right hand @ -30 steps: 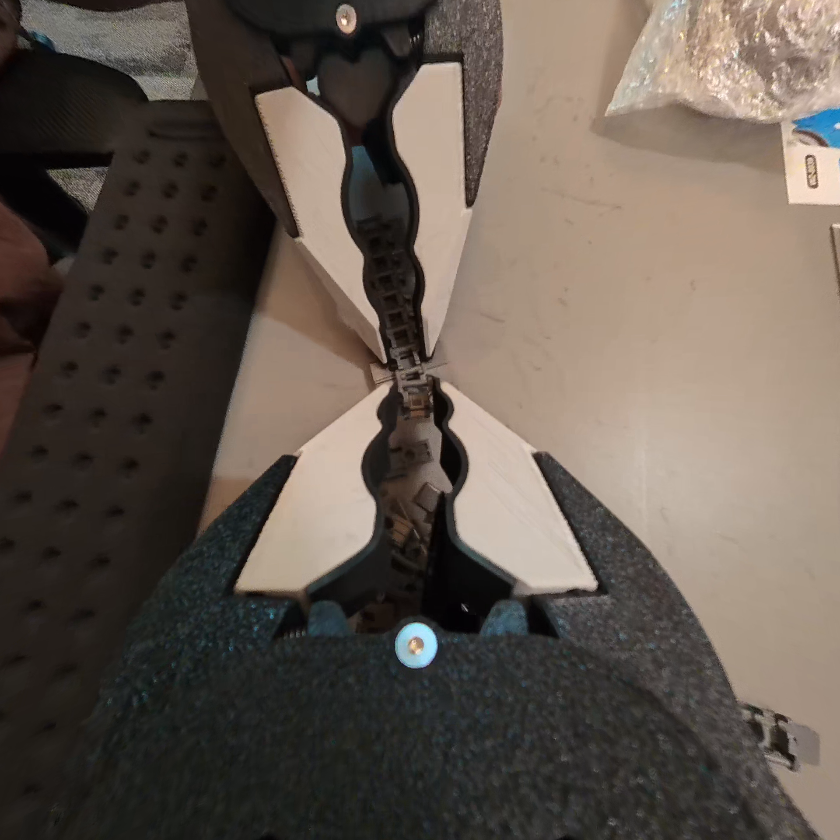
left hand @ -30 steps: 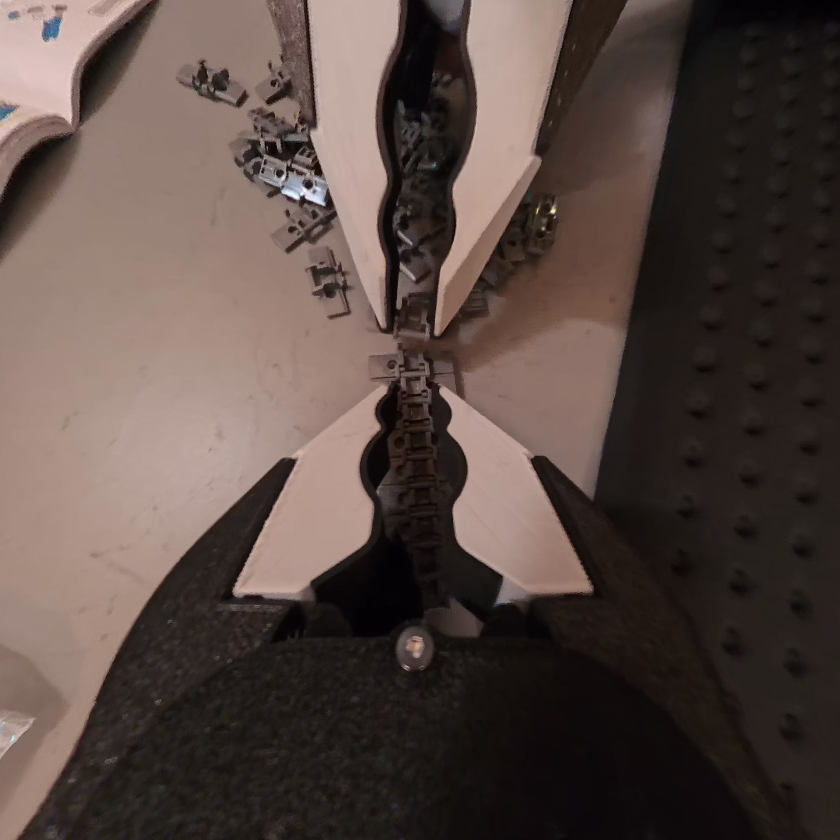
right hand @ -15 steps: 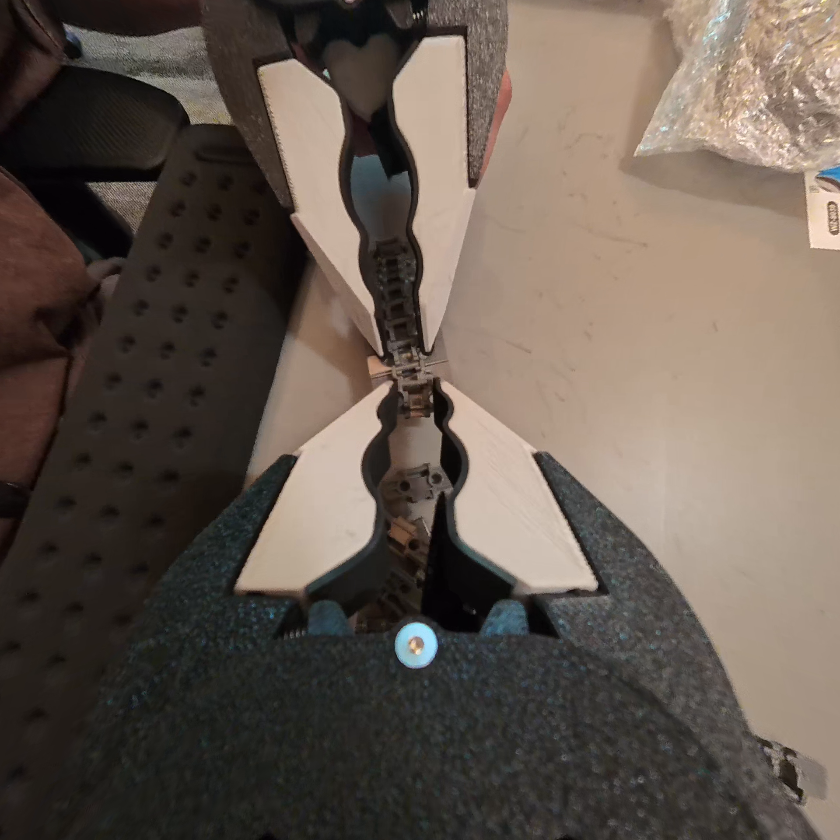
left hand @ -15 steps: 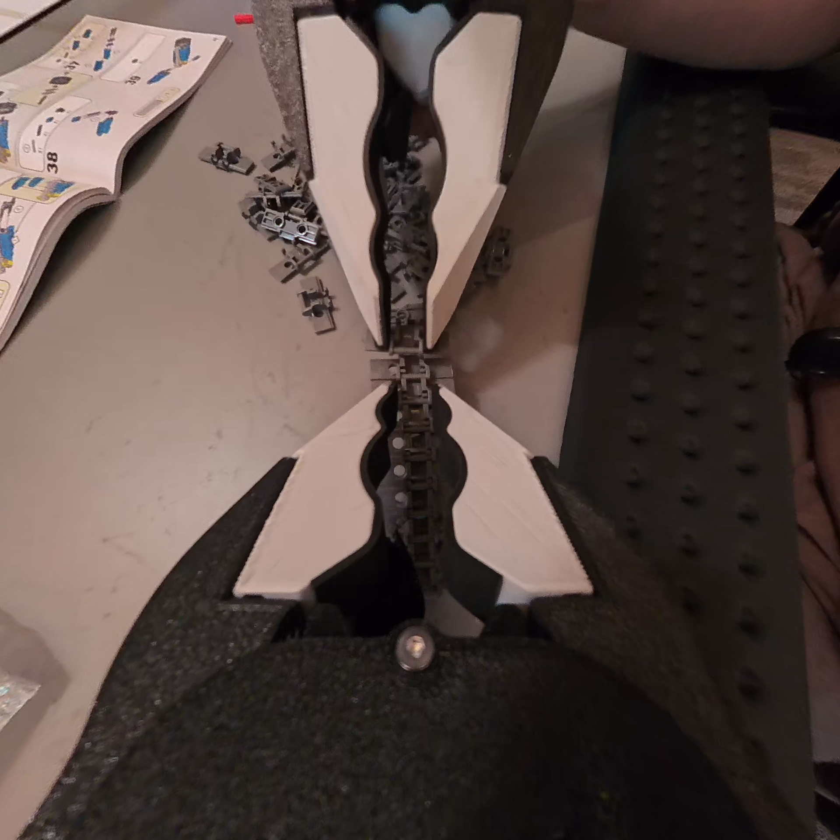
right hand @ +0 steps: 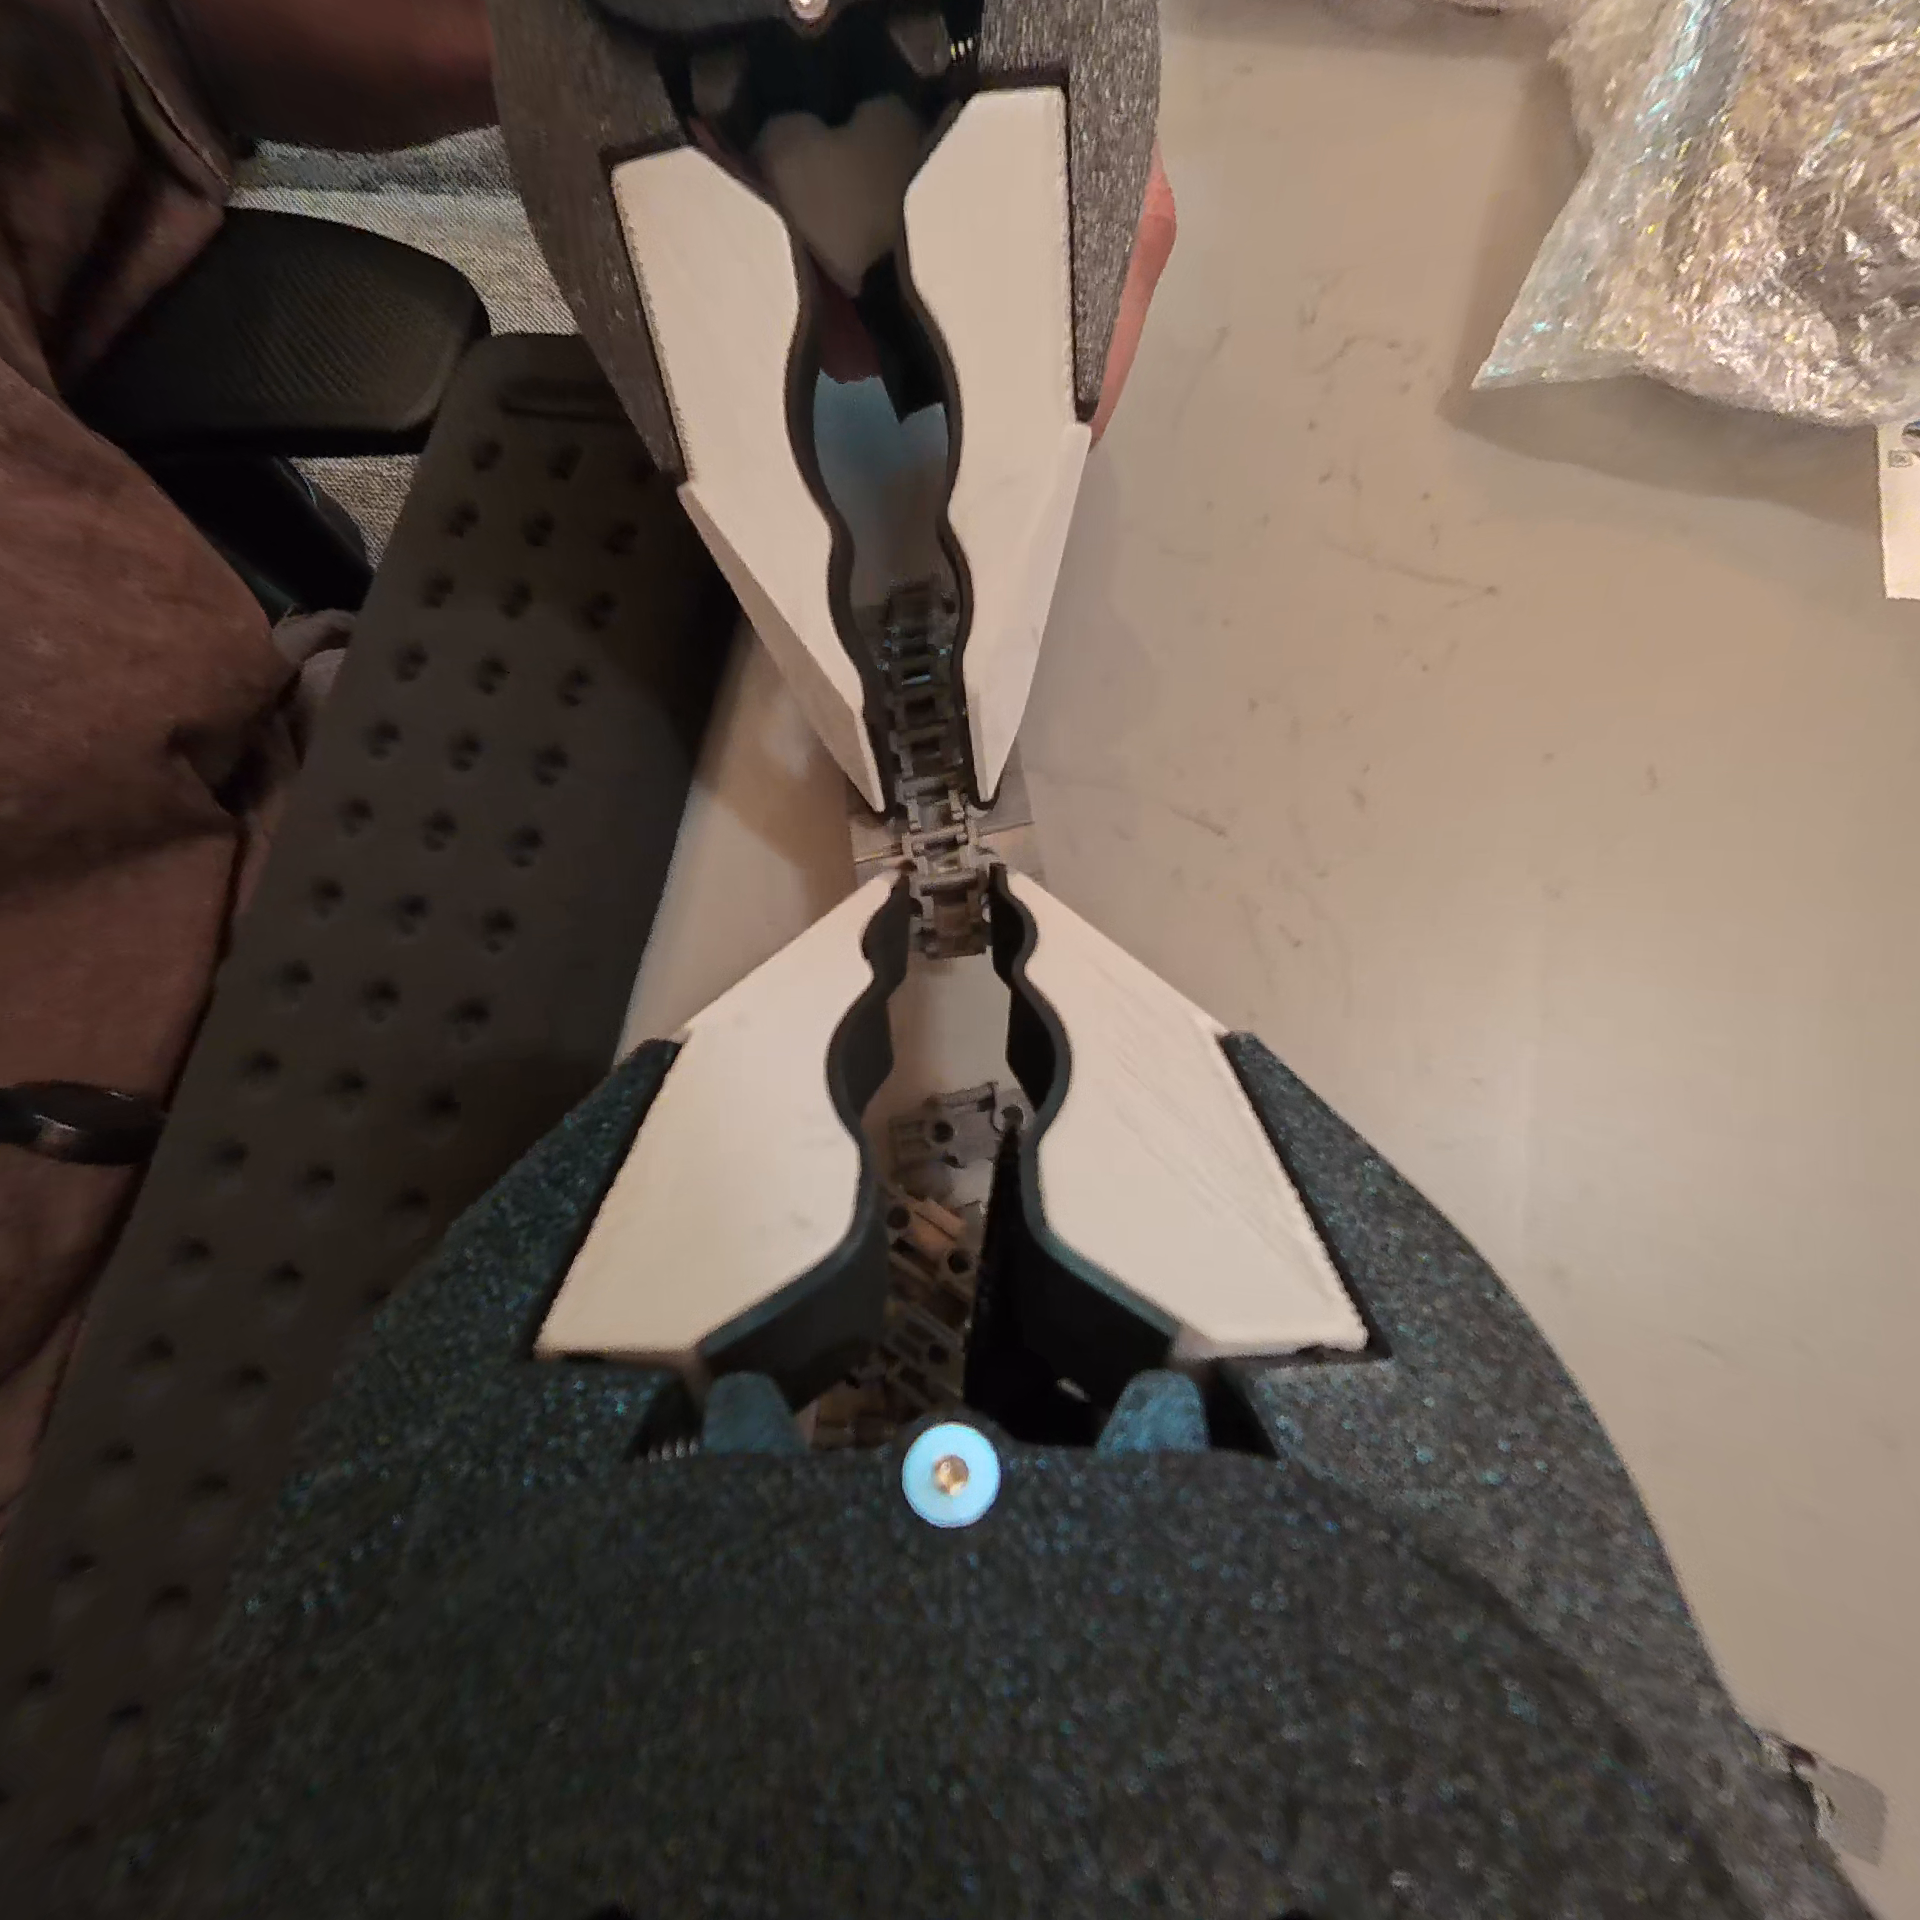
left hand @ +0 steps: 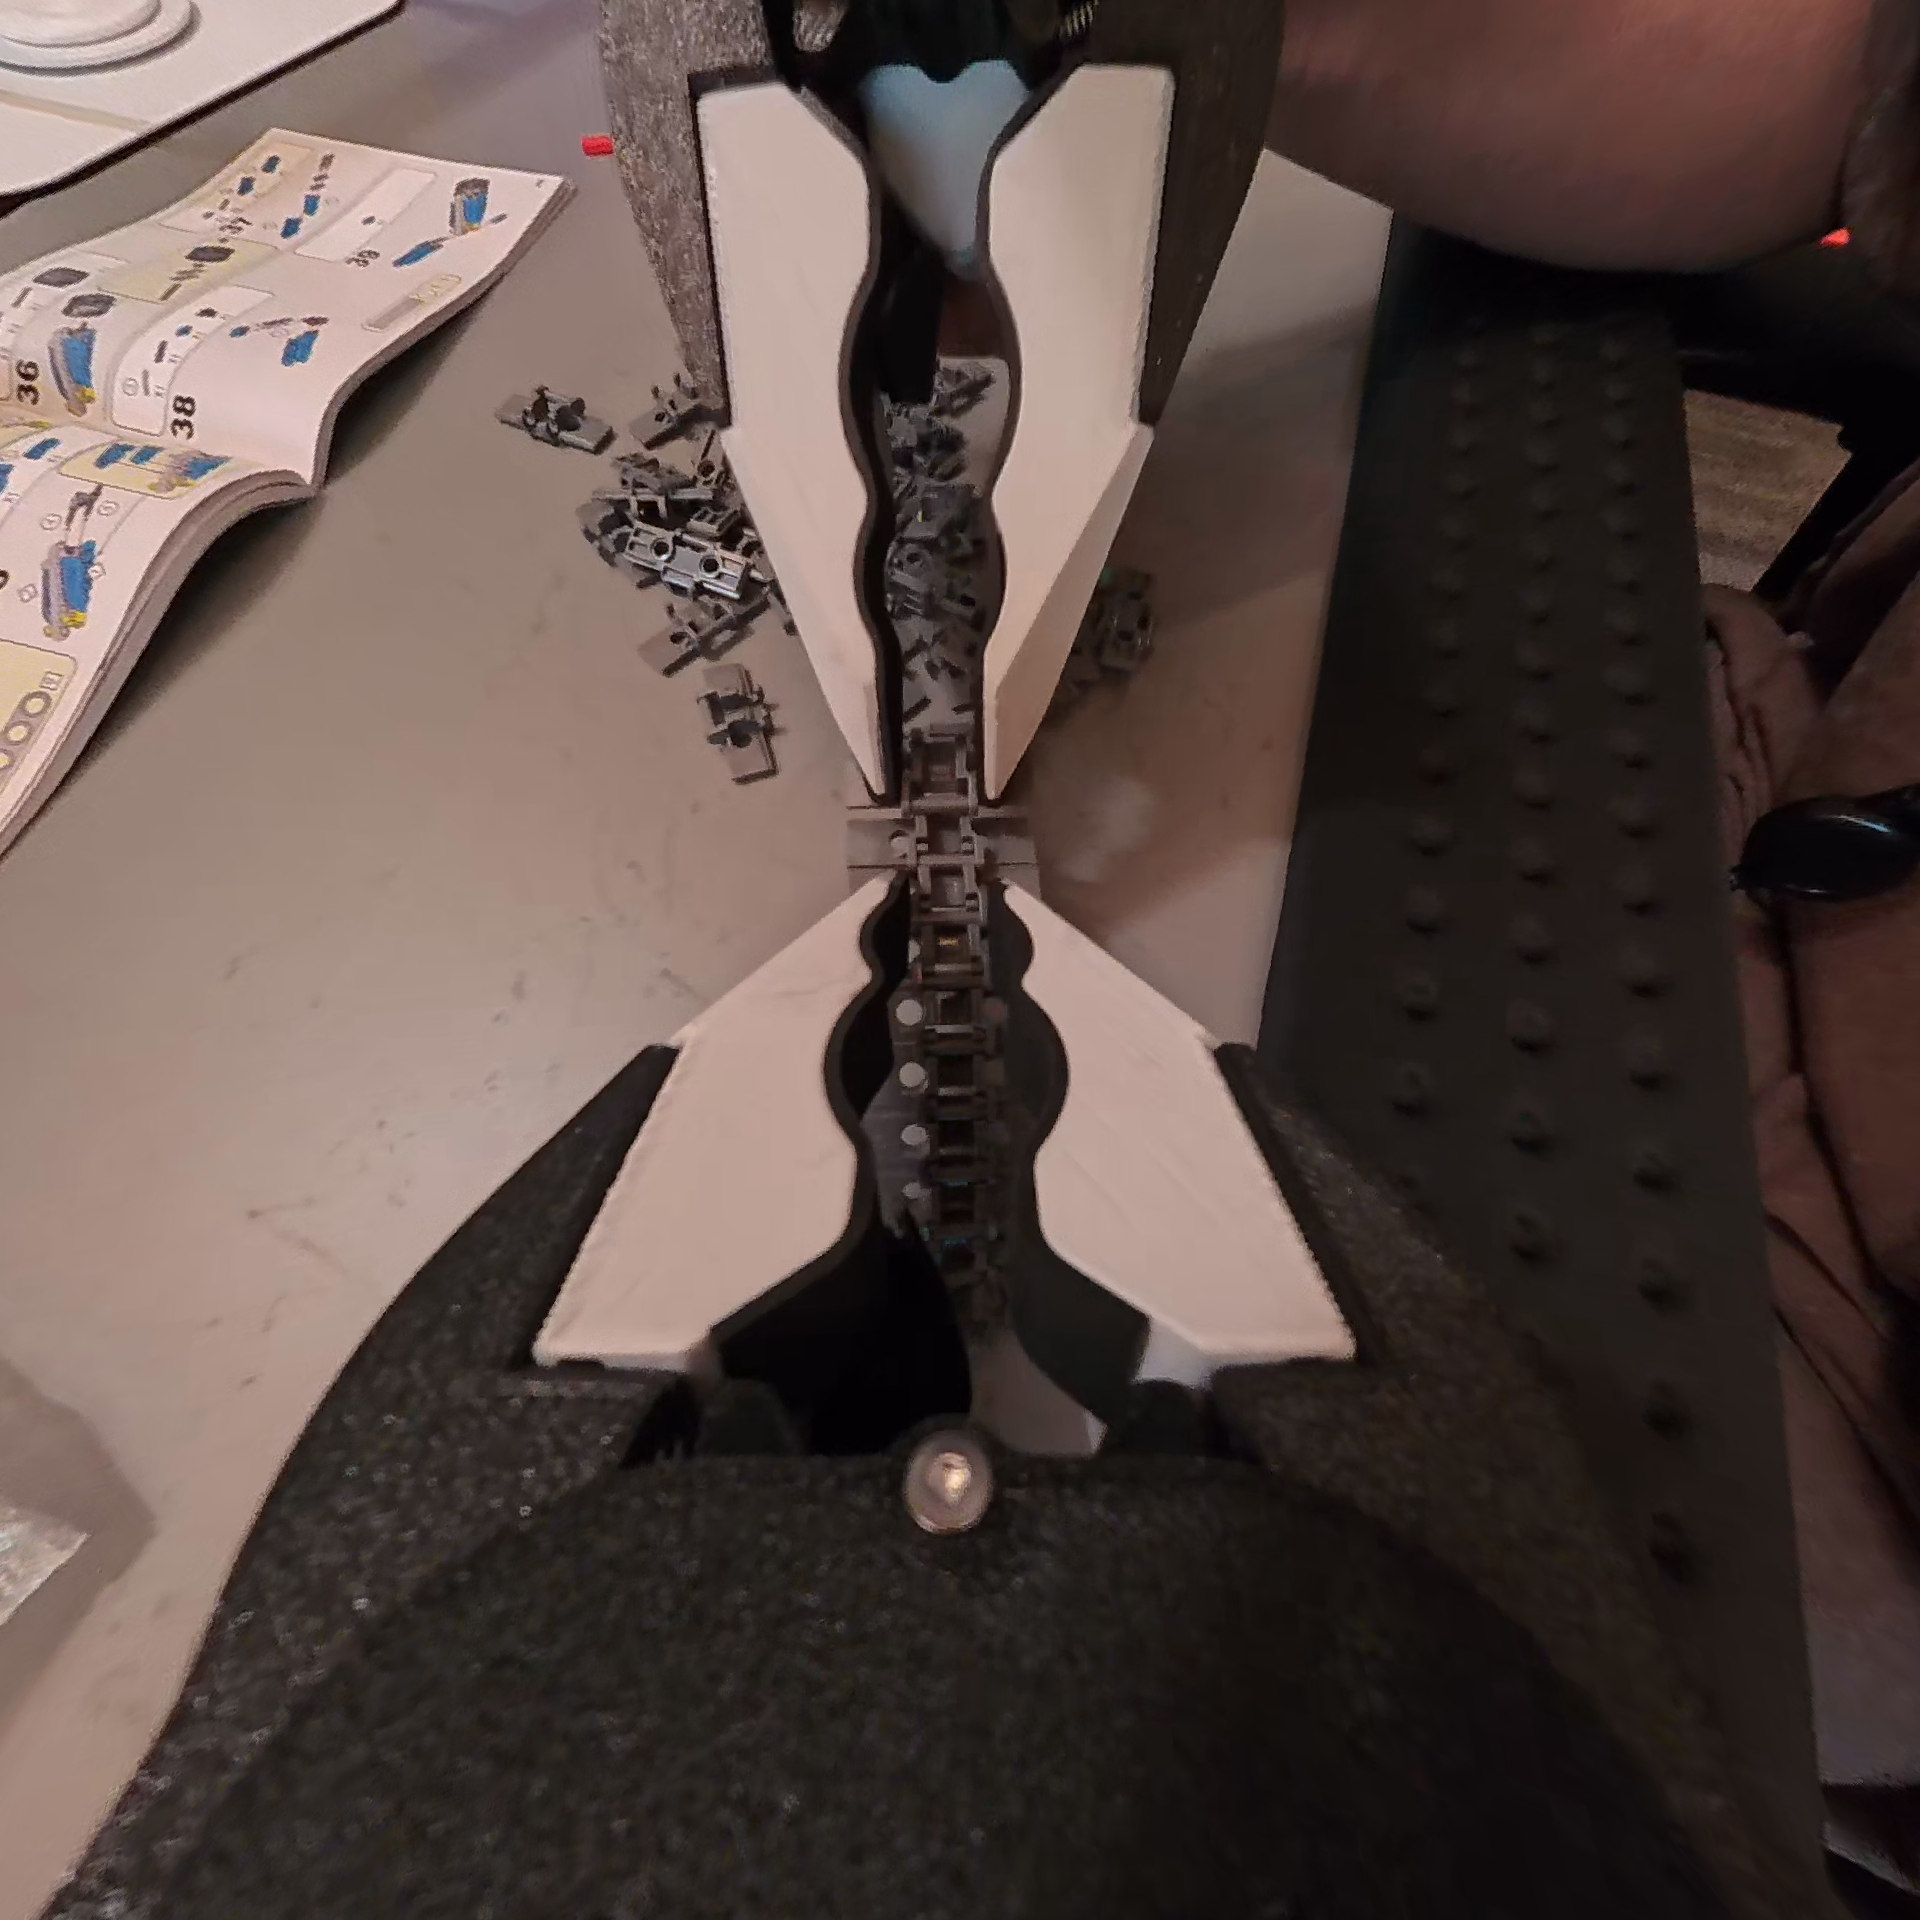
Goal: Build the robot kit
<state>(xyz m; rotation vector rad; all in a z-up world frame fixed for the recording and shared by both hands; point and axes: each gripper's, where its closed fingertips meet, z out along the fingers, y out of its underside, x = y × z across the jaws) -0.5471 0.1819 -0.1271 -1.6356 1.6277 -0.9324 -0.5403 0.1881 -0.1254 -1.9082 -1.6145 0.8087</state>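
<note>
Two hand-held grippers tip to tip on one chain, above the bench.

Left hand-held gripper (left hand: pixel 940 883) is clamped on the dark grey plastic link chain (left hand: pixel 951 1039); at 12 o'clock the right hand-held gripper (right hand: pixel 940 883) pinches the end link (right hand: pixel 943 914), meeting at a flat grey cross-piece (left hand: pixel 940 834). Beyond, at 11 o'clock, loose grey links (left hand: pixel 675 551) litter the grey bench (left hand: pixel 364 935), an open instruction booklet (left hand: pixel 208 343) at 10 o'clock. Risk, I'd say: any twist between the tips could pop the joint apart.

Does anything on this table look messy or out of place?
Mostly the loose grey links, scattered in a heap on the table behind the right gripper. The chain held between both grippers looks straight and intact.
</note>
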